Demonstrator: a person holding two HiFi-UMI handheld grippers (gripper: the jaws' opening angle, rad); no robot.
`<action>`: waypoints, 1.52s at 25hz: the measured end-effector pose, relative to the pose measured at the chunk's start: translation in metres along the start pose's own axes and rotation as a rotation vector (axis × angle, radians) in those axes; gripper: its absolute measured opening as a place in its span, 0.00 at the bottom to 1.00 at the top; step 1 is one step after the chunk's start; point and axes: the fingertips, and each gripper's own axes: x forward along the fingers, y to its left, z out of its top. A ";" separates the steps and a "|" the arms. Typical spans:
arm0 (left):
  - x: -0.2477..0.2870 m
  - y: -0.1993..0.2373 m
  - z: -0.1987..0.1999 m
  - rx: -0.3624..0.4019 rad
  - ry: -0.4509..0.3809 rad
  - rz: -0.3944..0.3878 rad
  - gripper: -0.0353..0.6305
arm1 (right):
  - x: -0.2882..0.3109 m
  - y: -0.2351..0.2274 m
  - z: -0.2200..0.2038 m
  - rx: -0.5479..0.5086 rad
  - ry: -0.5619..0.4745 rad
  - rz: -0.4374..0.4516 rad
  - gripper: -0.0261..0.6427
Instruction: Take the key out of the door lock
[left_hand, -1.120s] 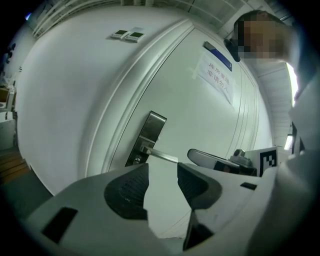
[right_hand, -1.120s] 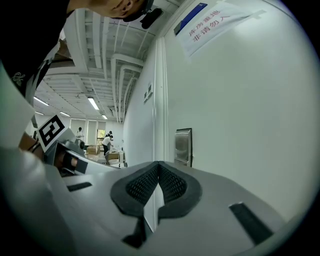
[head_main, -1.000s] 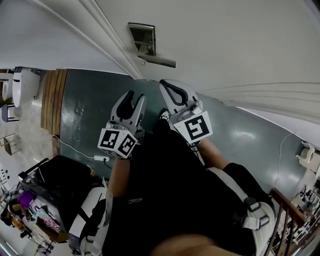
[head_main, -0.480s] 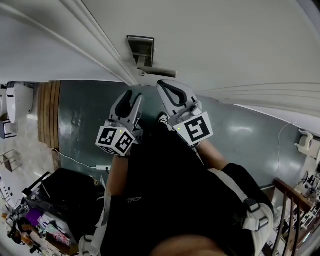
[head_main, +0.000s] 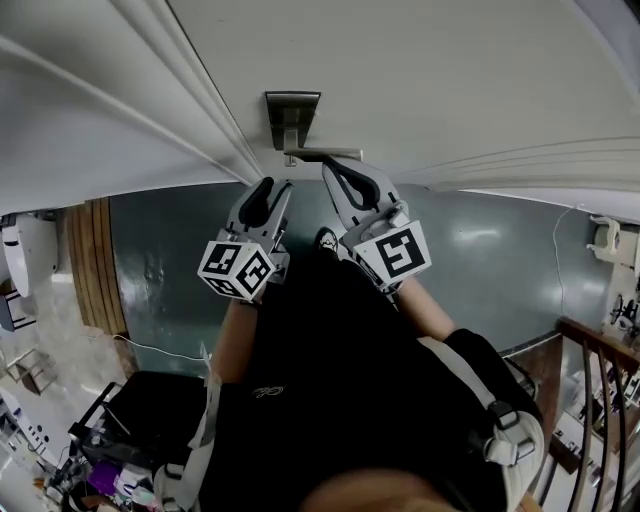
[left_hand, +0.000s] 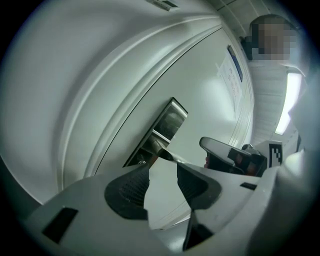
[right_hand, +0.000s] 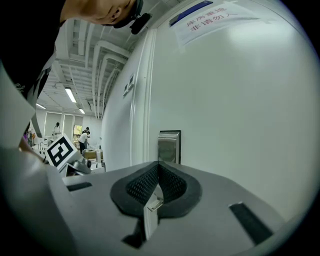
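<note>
A white panelled door fills the upper part of the head view, and a dark grey-green floor is seen below it. A printed paper notice with a blue header is fixed higher on the door, as recorded in the right gripper view. The person's dark-clothed torso occupies the lower middle of the head view.

Both tools are held up toward the door hardware. The left tongs are spread, with only the door's white face showing in the gap between them. They are pointed at the hardware but stand apart from it. The right tongs are pressed together at the tips. A pale sliver with a small metal piece shows in the slit behind the tips (its identity cannot be told). These tips lie just under the lever, and contact cannot be confirmed.

A brushed-metal rectangular lock plate is mounted near the door's edge, and a straight metal lever handle projects from it. A small round metal fitting is noted on the plate beside the lever's root. The key cannot be told apart there.
</note>
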 end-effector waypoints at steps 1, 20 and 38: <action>0.001 0.002 -0.001 -0.007 0.005 -0.009 0.33 | -0.001 0.000 -0.001 0.004 0.008 -0.014 0.05; 0.050 0.044 -0.036 -0.216 0.052 -0.089 0.33 | 0.004 0.010 -0.023 0.039 0.076 -0.113 0.05; 0.070 0.053 -0.029 -0.439 -0.062 -0.037 0.24 | 0.003 0.014 -0.019 0.061 0.073 -0.092 0.05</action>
